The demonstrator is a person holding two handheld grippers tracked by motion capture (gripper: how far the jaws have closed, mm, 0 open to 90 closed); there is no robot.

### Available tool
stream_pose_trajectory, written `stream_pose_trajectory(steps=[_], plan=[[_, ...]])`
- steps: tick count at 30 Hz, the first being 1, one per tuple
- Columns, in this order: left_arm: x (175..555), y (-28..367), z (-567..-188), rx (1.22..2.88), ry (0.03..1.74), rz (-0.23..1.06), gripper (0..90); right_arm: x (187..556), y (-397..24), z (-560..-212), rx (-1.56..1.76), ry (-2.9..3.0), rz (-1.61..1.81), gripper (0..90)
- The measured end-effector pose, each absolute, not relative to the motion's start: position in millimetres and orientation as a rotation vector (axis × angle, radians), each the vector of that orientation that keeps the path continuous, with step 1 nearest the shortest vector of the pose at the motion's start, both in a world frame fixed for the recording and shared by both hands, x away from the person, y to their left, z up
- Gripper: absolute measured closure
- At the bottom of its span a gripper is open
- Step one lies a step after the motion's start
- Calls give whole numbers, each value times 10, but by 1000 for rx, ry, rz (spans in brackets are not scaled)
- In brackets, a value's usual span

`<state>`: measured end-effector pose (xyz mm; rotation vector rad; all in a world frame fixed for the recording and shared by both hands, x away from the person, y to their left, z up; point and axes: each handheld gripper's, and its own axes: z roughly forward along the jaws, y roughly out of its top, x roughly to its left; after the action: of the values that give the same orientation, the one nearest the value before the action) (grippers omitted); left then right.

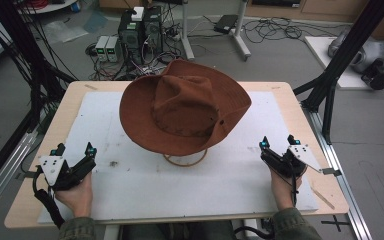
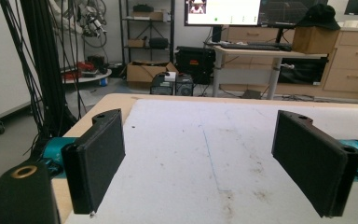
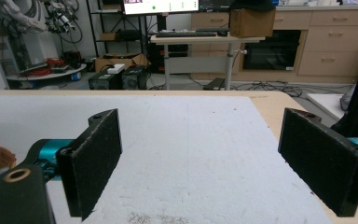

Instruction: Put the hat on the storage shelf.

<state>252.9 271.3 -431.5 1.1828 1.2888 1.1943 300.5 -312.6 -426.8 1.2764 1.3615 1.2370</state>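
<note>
- The tabletop carries a white mat, scuffed near its middle.
- A brown wide-brimmed hat sits mid-mat, perched on a wooden stand; a sideways nudge could likely tip it off.
- The left hand-held gripper and the right hand-held gripper rest released and empty, well apart from the hat.

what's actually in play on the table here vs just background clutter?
In play: brown suede wide-brimmed hat; wooden ring stand under it; left gripper and right gripper, both open; white foam mat.

Clutter: computer towers and cables on the floor, grey desk legs.
</note>
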Motion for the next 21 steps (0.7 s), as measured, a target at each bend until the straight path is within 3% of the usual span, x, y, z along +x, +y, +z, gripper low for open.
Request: stream_pose_trajectory(steps=[21], plan=[[2535,2677,-4315,1202,1280,1192,173,3002,-3197,-4318,1293,1359,1258,125]])
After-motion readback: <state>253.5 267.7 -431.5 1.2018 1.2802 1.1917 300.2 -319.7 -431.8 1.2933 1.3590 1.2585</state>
